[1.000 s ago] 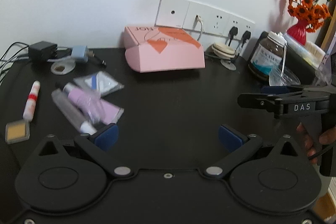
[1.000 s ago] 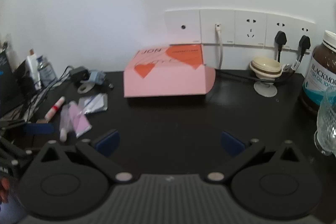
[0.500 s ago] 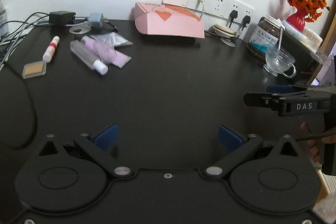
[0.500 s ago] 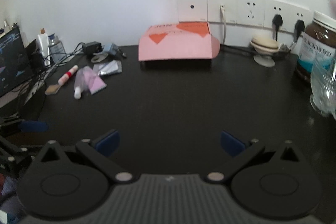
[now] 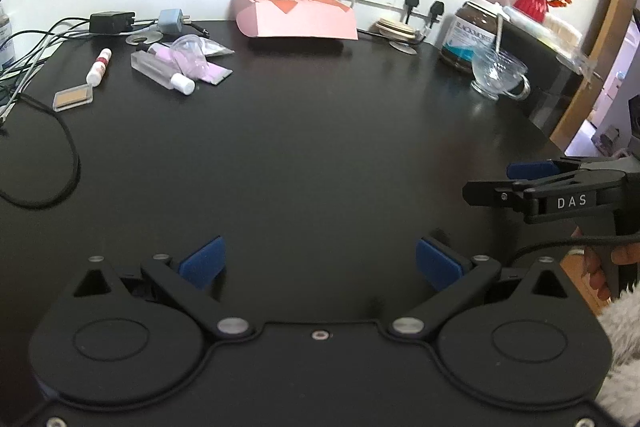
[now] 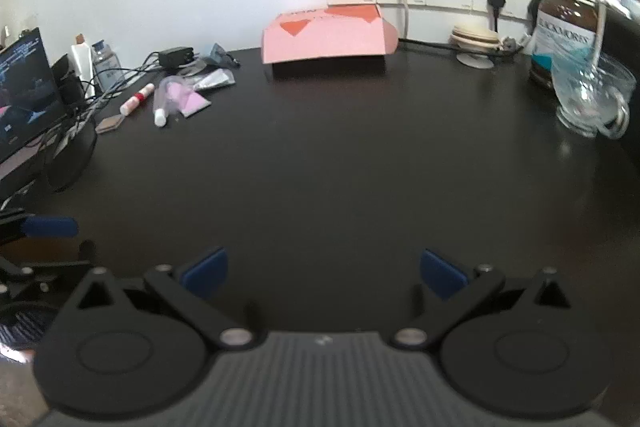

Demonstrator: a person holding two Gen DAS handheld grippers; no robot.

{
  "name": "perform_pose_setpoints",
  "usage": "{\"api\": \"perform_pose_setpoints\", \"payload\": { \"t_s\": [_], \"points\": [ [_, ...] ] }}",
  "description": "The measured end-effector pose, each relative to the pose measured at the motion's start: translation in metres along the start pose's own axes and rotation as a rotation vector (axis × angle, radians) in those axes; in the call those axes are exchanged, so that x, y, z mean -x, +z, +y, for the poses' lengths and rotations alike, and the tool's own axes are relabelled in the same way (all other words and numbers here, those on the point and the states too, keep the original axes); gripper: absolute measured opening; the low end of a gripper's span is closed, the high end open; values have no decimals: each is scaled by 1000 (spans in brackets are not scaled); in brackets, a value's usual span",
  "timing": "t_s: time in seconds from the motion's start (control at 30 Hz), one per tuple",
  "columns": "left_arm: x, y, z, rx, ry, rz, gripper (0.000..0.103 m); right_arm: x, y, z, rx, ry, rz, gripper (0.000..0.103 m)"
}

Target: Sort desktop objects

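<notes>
Lying in a loose cluster at the far left of the black desk (image 5: 320,147) are a clear tube (image 5: 162,71) with a white cap, pink sachets (image 5: 196,65), a red-and-white lip balm (image 5: 99,67) and a small tan compact (image 5: 74,98), well apart from both grippers. A pink box (image 5: 296,15) sits against the wall, with a brown supplement jar (image 5: 466,35) and a glass cup (image 5: 498,75) to its right. The left gripper (image 5: 320,263) and the right gripper (image 6: 324,269) hover over bare desk near the front edge, each with its jaws spread wide and holding nothing.
</notes>
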State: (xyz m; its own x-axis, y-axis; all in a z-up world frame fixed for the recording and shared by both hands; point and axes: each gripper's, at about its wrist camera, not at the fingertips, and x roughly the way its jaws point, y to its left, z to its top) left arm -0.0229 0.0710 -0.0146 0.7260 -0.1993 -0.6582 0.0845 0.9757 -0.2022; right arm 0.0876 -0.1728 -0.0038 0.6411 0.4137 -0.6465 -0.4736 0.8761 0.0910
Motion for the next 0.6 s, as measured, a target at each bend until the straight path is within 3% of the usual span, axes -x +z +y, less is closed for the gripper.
{"api": "perform_pose_setpoints", "payload": {
  "t_s": [0.33,0.6],
  "points": [
    [12,-16,-3,-25,-10,11,103,18,-28,16,59,-42,0,102],
    [12,-16,-4,-36,-7,23,103,14,-31,16,39,-53,22,102]
  ]
}}
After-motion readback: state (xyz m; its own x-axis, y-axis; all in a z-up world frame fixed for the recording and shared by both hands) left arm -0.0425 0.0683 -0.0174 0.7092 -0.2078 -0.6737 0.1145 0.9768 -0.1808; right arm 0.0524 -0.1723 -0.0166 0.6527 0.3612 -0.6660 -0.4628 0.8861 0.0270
